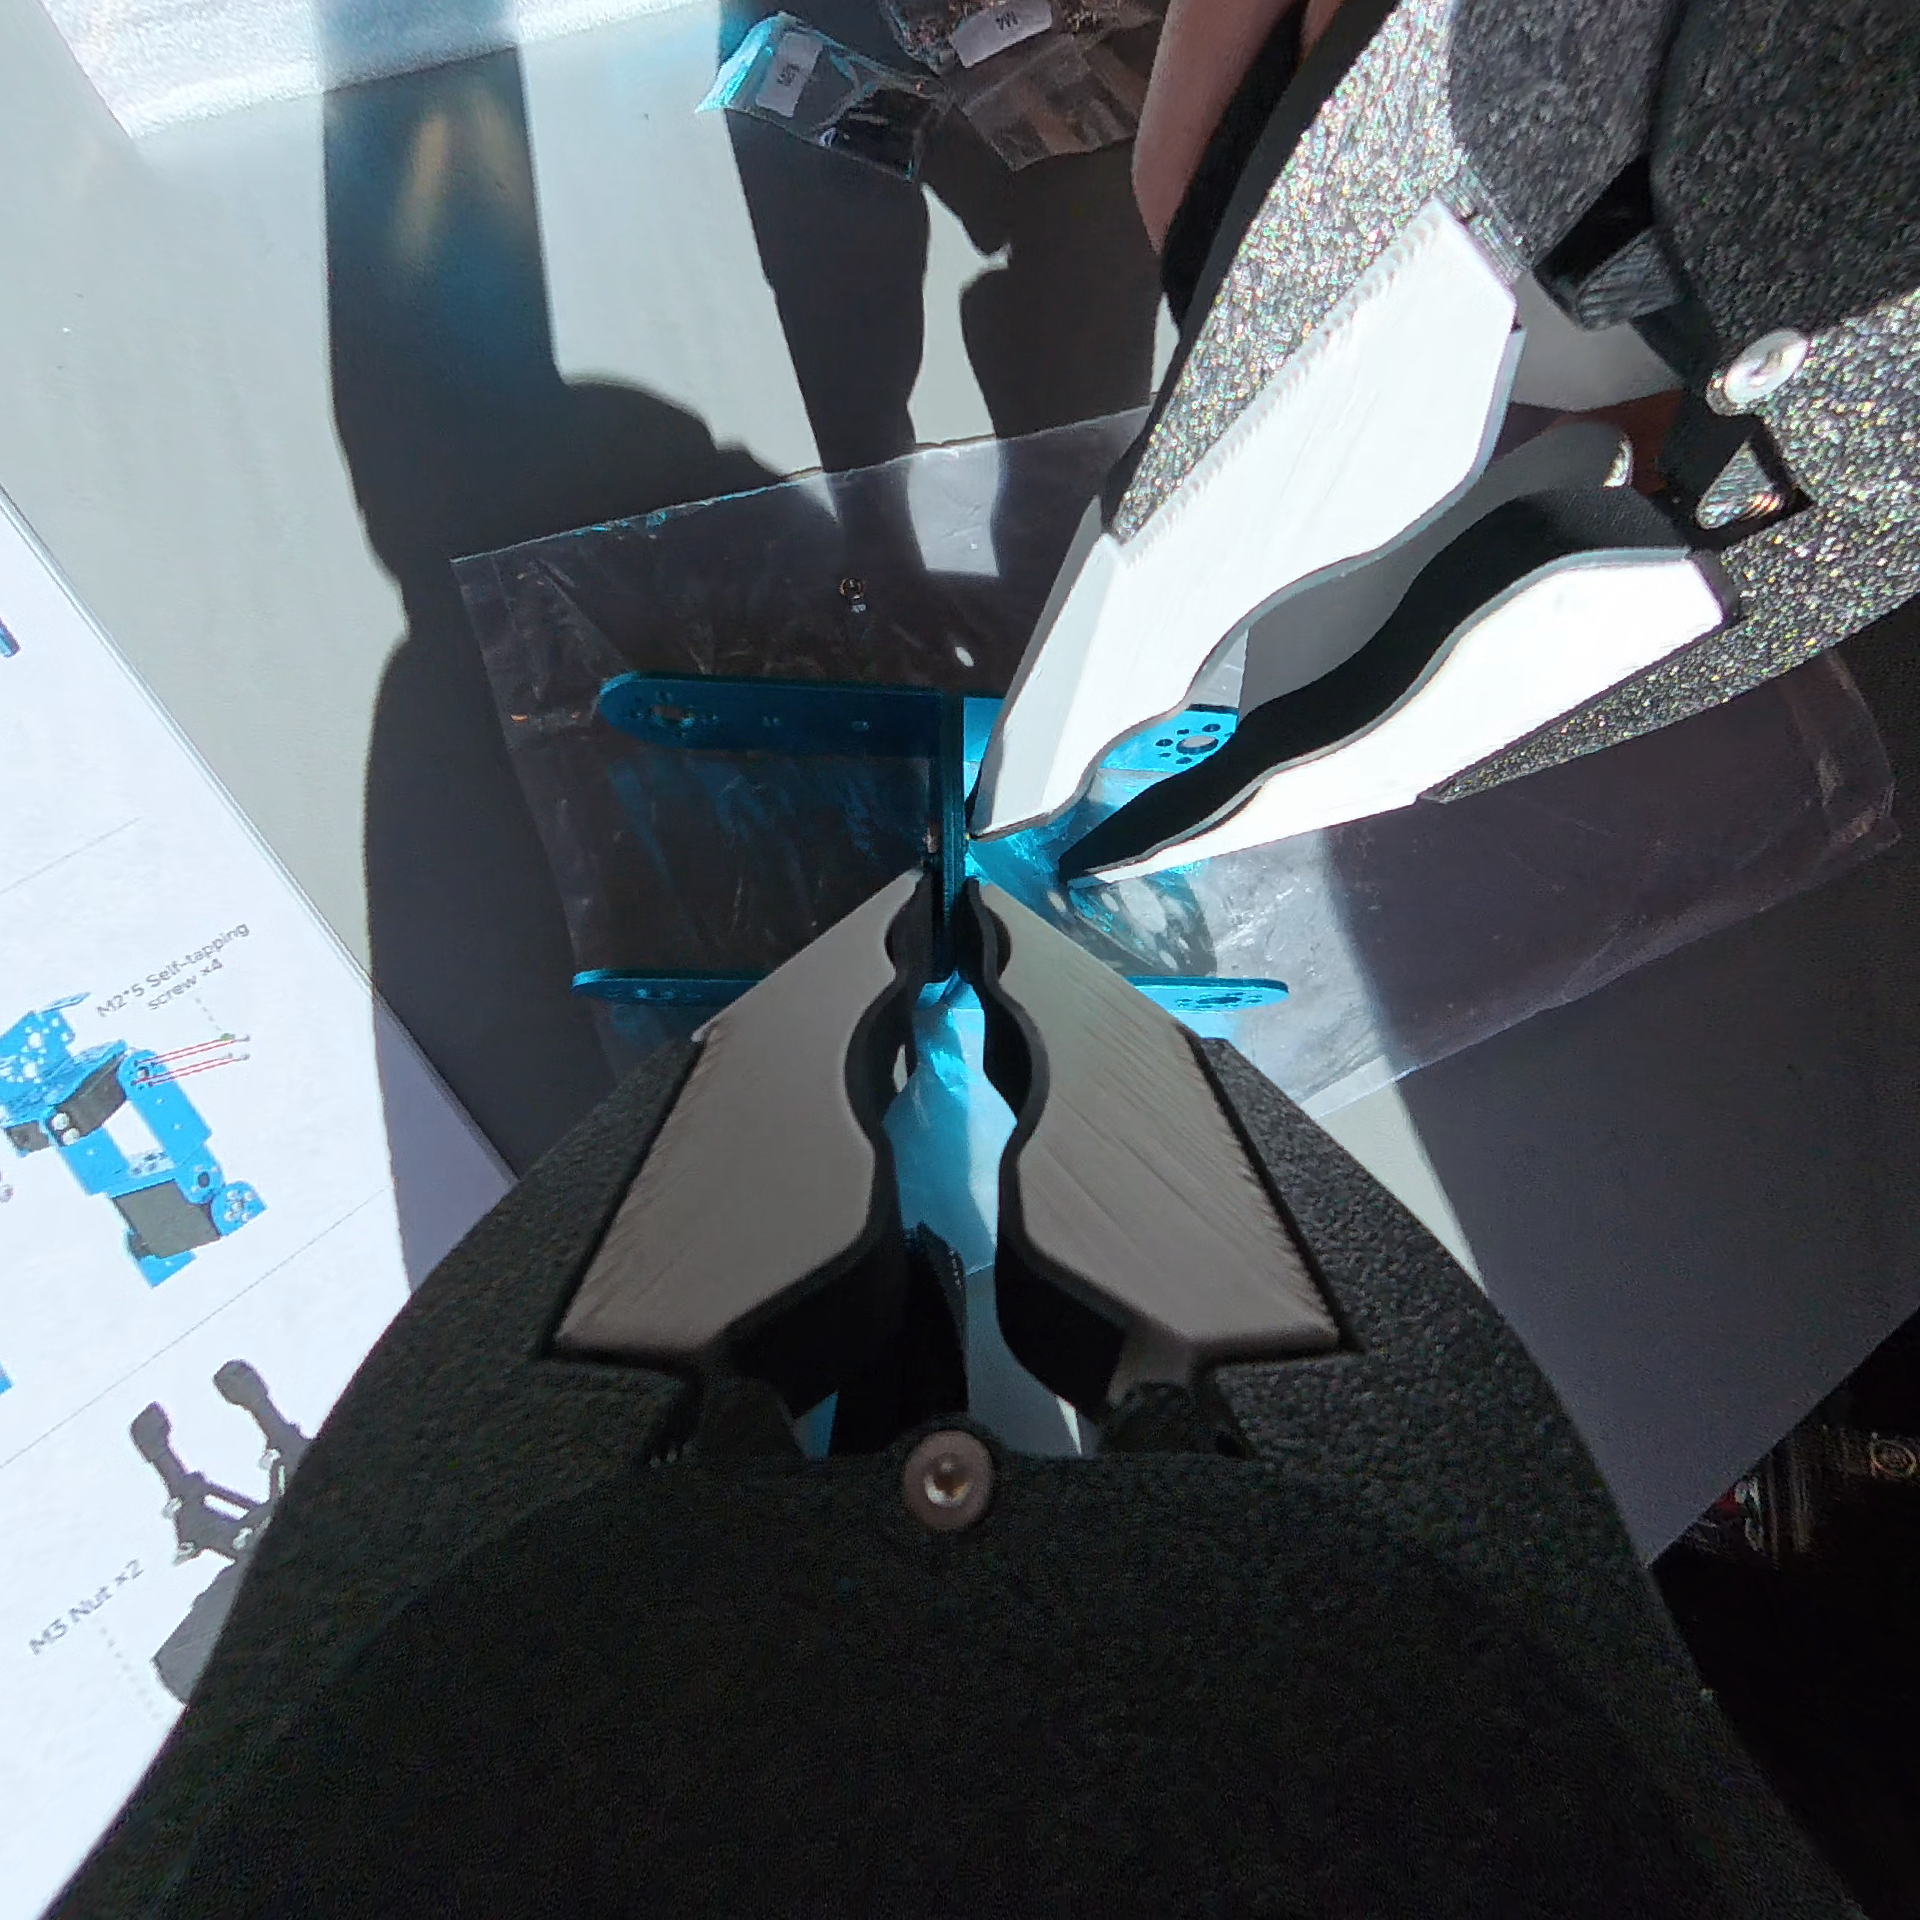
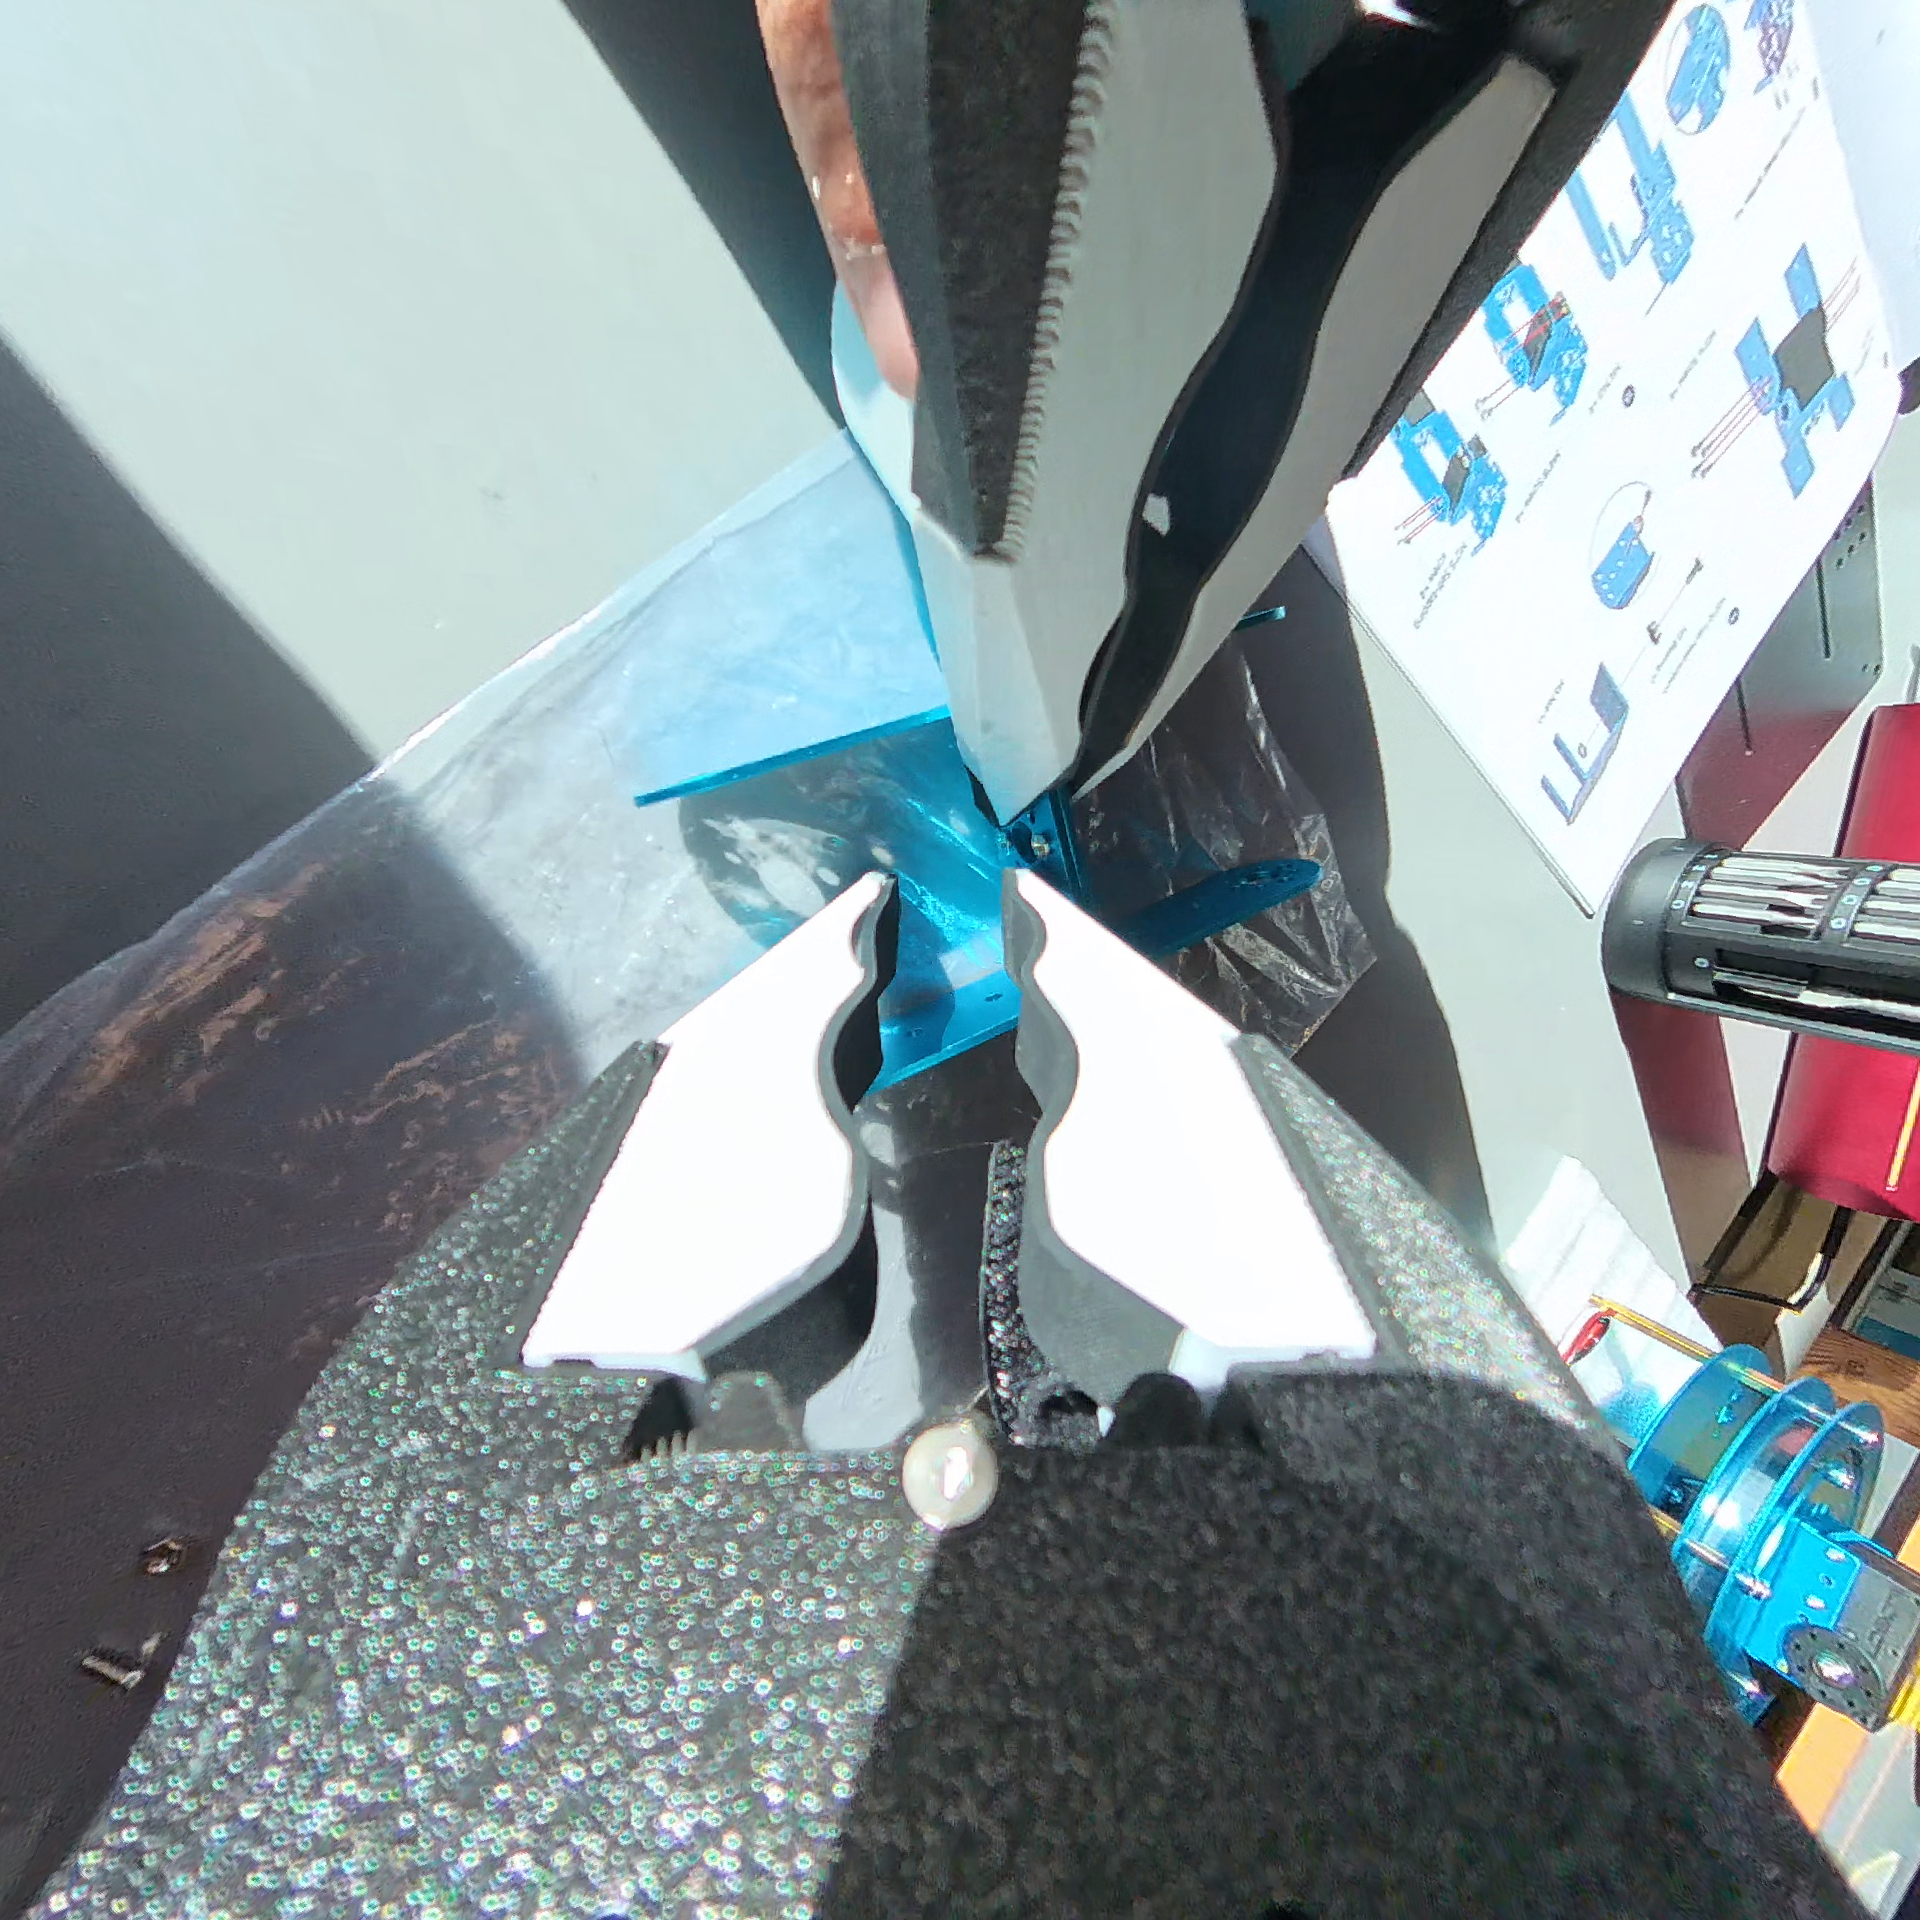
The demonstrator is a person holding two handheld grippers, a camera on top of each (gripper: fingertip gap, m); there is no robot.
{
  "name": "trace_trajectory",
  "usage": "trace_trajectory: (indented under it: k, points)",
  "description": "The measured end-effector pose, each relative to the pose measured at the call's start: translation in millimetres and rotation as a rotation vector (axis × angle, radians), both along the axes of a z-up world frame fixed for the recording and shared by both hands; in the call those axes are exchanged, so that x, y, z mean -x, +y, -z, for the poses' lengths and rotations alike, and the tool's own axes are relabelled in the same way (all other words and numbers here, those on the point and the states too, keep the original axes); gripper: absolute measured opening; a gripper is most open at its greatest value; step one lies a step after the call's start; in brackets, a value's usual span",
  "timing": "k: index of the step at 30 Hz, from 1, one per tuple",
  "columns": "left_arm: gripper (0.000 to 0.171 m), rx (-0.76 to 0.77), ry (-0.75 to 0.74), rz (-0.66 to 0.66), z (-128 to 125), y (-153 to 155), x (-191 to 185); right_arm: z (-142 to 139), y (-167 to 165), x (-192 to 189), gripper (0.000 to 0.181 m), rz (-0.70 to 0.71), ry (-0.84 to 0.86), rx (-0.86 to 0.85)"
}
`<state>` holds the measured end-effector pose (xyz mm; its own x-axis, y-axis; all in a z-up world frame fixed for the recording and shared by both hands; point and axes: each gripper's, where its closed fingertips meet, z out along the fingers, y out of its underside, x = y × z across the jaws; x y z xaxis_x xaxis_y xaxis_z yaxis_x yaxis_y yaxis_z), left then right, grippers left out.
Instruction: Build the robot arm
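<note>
In the left wrist view, the left gripper (image 1: 945,883) is seen with its jaws clamped on the upright web of a blue anodised metal bracket (image 1: 769,717) lying on a clear plastic bag (image 1: 727,582) on the white counter (image 1: 208,416). In the right wrist view, the right gripper (image 2: 948,883) is seen with its jaws apart around another flange of the bracket; that flange is best centred between them before they are closed.

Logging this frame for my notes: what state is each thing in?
Left gripper: shut on the bracket's upright plate.
Right gripper: open, fingers either side of a bracket plate.
Bracket: blue, standing on the bag.
Bag: clear, lying flat.
Instruction sheet: lying flat.
</note>
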<state>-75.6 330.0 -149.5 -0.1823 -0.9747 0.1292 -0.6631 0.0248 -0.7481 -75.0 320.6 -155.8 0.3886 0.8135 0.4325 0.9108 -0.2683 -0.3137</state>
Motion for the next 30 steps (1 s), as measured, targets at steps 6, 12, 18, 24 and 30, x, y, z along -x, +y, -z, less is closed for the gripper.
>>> trace_trajectory:
  k: [6,12,18,24,30]
  points:
    - [0.004,-0.001,0.006,0.004,0,-1,0,0,-5,-3,0.019,-0.013,-0.039,0.004]
    - [0.004,0.003,0.013,0.009,0,-2,0,0,-4,-2,0.021,-0.004,0.014,0.028]
    - [0.003,0.034,0.013,-0.027,-4,-7,-1,-3,-6,-4,0.017,-0.014,0.007,0.012]
    - [0.003,0.067,-0.019,-0.063,-11,-42,-2,-13,-38,-5,0.014,-0.016,0.044,0.051]
    - [0.003,0.026,-0.082,-0.137,-18,-77,-14,-19,-75,-15,0.016,0.041,0.11,0.06]
